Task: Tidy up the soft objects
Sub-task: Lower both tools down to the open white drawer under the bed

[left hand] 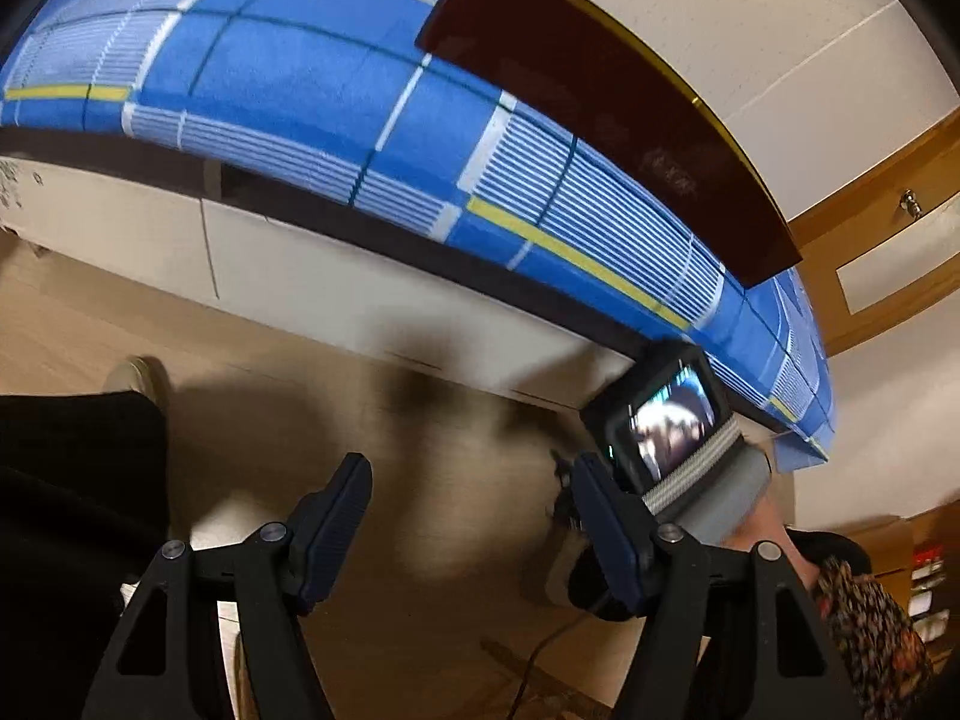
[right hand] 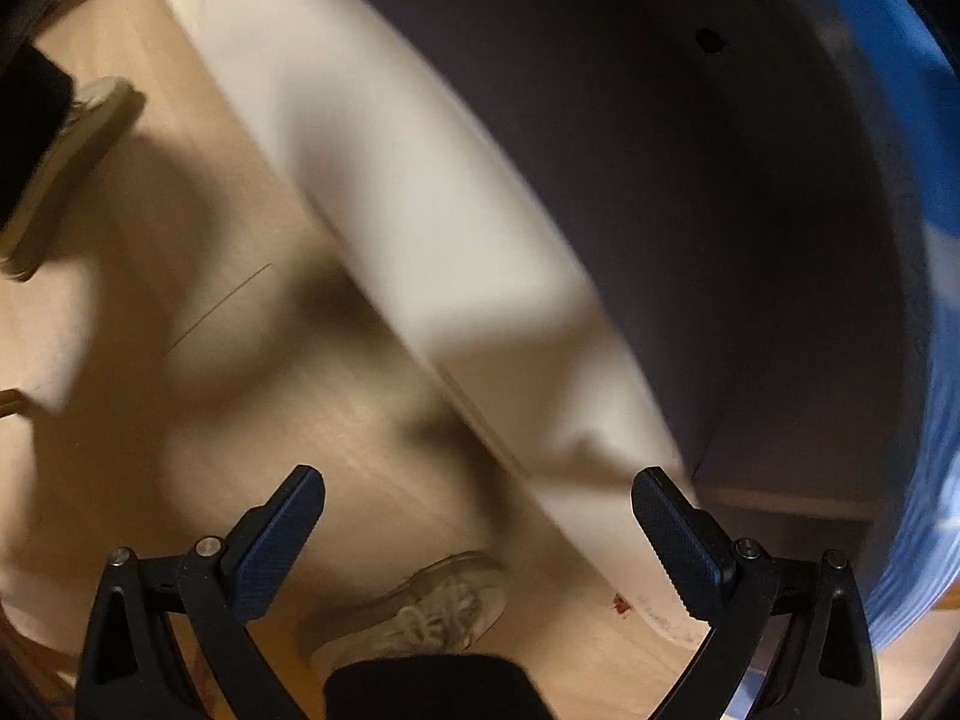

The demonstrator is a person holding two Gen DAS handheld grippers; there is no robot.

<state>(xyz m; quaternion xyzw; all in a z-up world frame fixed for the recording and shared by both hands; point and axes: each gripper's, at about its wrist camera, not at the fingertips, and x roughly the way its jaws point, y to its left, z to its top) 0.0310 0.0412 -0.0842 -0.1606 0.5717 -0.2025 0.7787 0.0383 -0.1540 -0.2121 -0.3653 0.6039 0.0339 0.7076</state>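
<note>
Both claws point down at the wooden floor (right hand: 198, 420), nothing between their pads. The left claw (left hand: 465, 516) and right claw (right hand: 477, 516) stand released (beside the blue checked bed cover (left hand: 288, 78)).

Both grippers angle down toward the wooden floor (left hand: 288, 360) beside the bed — the left gripper (left hand: 474, 516) with jaws apart and empty, the right gripper (right hand: 480, 525) spread wider, also empty. A pale shoe (right hand: 420, 612) stands on that floor below the right gripper.
</note>
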